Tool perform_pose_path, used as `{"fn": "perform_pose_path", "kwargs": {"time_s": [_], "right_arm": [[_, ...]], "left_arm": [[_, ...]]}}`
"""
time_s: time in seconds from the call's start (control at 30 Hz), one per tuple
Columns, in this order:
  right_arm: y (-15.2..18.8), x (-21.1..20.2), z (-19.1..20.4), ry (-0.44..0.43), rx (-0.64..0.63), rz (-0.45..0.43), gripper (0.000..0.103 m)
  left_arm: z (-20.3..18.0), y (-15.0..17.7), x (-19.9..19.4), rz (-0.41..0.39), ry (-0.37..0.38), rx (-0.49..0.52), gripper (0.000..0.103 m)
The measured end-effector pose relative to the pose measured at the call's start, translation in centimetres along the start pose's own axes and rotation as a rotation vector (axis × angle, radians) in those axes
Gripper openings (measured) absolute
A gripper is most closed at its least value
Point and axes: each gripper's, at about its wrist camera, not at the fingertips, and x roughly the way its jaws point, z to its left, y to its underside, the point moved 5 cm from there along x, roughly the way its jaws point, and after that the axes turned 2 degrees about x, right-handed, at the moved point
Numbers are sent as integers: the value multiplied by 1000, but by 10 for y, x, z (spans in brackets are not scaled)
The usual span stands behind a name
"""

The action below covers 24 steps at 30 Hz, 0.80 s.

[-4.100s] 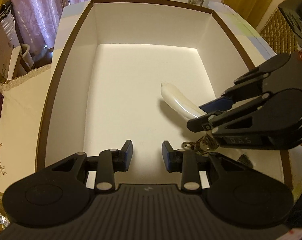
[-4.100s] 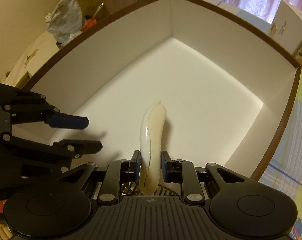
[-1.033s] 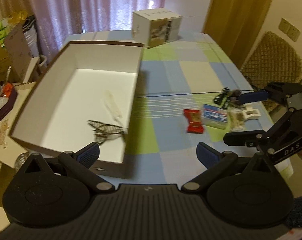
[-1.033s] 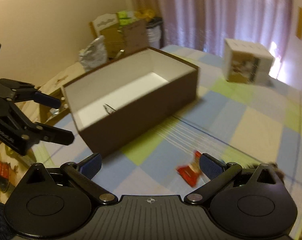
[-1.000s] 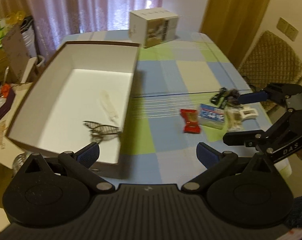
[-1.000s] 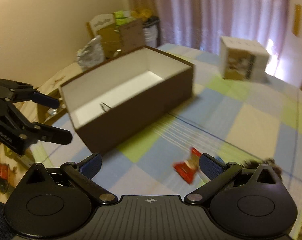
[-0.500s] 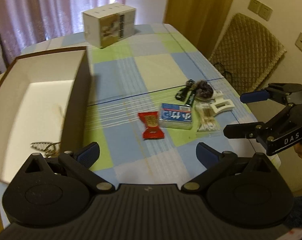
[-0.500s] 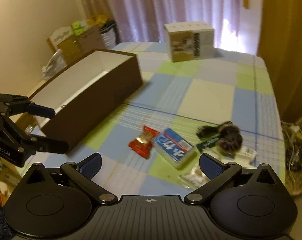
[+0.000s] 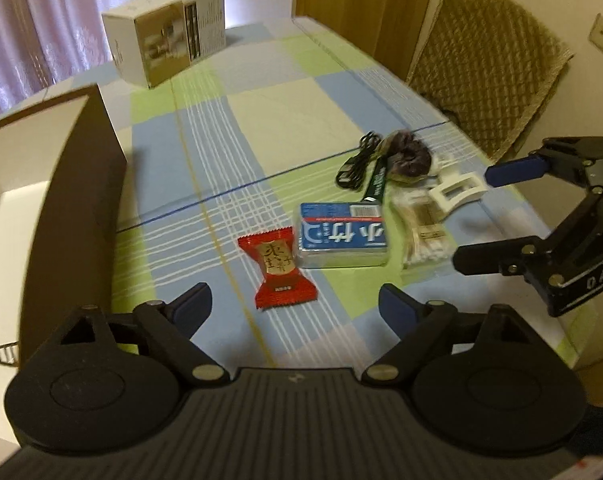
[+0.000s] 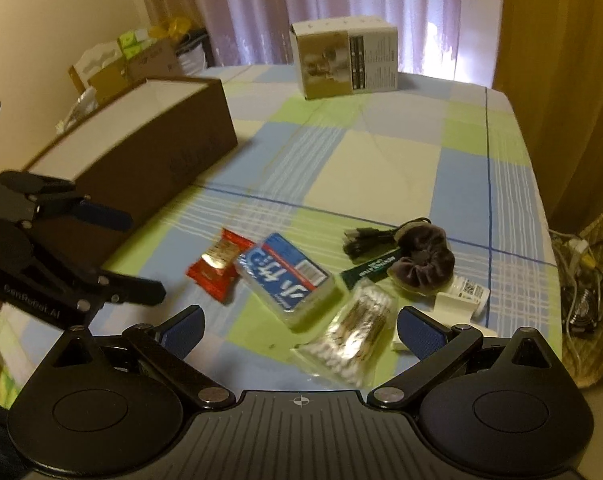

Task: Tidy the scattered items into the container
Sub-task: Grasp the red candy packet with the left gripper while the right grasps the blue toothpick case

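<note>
Both claws have swung away from the brown box [image 9: 81,184] since the earlier frames and are now facing the scattered items on the table [image 9: 269,112]. The left claw [image 9: 293,308] is hanging wide open and empty, with the red snack packet [image 9: 279,268] lying just ahead between its fingers and the blue-labelled pack [image 9: 341,240] ahead to its right. The right claw [image 10: 299,328] is also gaping fully, gripping nothing, over the cotton-swab bag [image 10: 353,336]; the white clip [image 10: 457,308] is sitting by its right finger near the table's edge. The purple scrunchie [image 10: 421,260] and black cable [image 10: 365,238] are lying farther ahead. Open checked cloth is separating the items from the box at the left.
</note>
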Motion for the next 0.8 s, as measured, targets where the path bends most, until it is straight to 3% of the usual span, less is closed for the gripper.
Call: {"fn": "perform_pose_path", "kwargs": {"time_s": [0.4,0.53,0.67,0.7,0.8], "right_arm": [[-5,39,-23,-35,-94,51,84],[-4,46,-23,-47,-126,69,82],[-5,50,-22,-61,-147,77,81],[-5,51,-21,-66,-152,78,81],[-8,56,-18,-78,-170,80,81]], "left_arm": [[2,-9,58,76,-16,57,64],[7,-10,73,105,-17,54,42],[12,-10,78,102,-11,33,32],[13,-10,78,102,-7,25,25],[21,-7,76,101,-20,-16,23]]}}
